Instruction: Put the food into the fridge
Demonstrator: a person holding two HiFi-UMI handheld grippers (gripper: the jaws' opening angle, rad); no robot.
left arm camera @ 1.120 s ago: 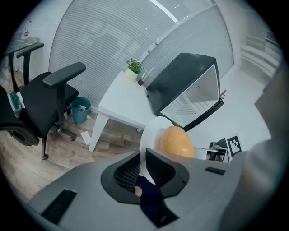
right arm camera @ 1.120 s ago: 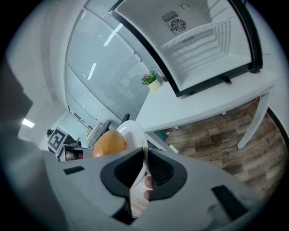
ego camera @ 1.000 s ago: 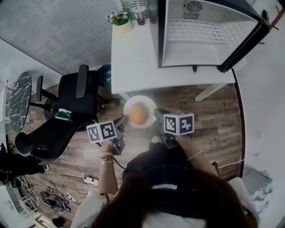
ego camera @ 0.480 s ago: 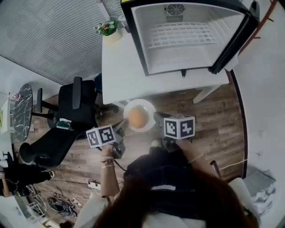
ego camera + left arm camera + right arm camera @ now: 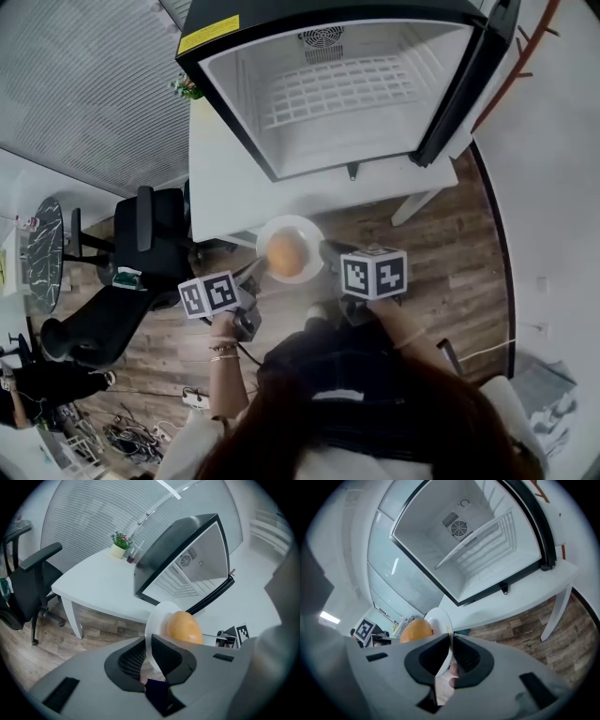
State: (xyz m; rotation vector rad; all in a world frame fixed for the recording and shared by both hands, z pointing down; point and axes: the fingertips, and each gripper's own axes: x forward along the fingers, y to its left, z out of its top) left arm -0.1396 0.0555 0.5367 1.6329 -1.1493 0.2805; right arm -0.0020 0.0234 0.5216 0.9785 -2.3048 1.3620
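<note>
Jaws of the left gripper [image 5: 255, 270] were closed narrowly on the left rim of a white plate [image 5: 306, 228]. The right gripper [image 5: 328, 253] pinched the opposite rim the same way, pads pressed on the thin edge. Round orange food [image 5: 285, 254] sat on the plate, held in the air at the middle of the head view, over the wooden floor [image 5: 450, 253]. Above it in the frame stood the open fridge [image 5: 337, 89] on a white tabletop [image 5: 220, 192], its door [image 5: 464, 80] swung to the upper right. A black office chair [image 5: 141, 239] stood at the left.
</note>
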